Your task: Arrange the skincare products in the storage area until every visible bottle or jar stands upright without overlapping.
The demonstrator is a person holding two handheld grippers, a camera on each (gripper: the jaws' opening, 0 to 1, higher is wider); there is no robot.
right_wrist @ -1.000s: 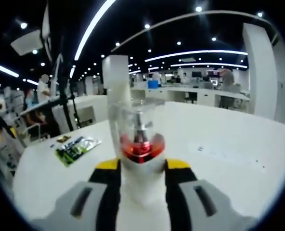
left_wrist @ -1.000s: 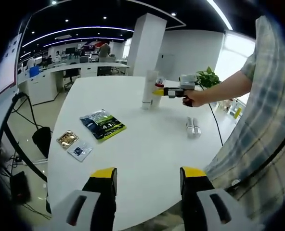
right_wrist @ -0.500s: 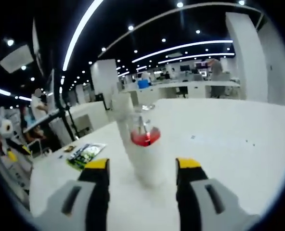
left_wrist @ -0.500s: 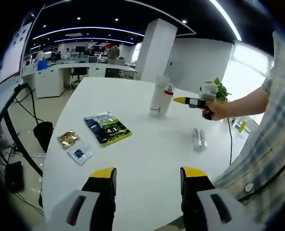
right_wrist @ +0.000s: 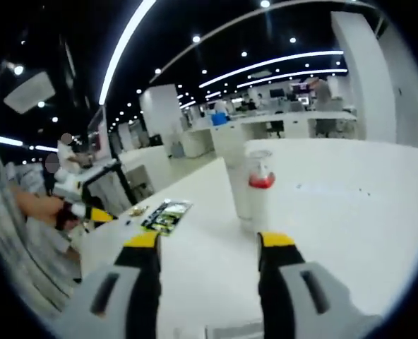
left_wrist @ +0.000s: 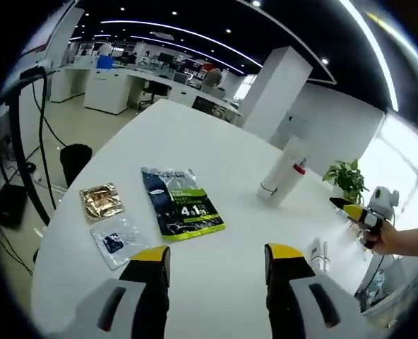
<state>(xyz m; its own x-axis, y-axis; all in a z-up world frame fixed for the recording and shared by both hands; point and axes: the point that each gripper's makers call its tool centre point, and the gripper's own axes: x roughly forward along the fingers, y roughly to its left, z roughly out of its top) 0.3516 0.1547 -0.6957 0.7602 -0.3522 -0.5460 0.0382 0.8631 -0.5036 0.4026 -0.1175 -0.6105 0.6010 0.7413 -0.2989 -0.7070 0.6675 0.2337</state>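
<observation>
Jaws: left gripper [left_wrist: 217, 256] and right gripper [right_wrist: 207, 241] both apart, empty. Two white bottles [right_wrist: 251, 185] upright, touching, mid-worktop [left_wrist: 216, 162]. Small tubes [left_wrist: 318, 253] lying flat near edge. Step: between placements; next, likely stand tubes upright.

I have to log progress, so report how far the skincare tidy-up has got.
Done: the white bottle and the red-collared pump bottle stand upright side by side. In hand: nothing; the left gripper and right gripper are open and empty. Left: two small tubes lie flat on the white table.
</observation>
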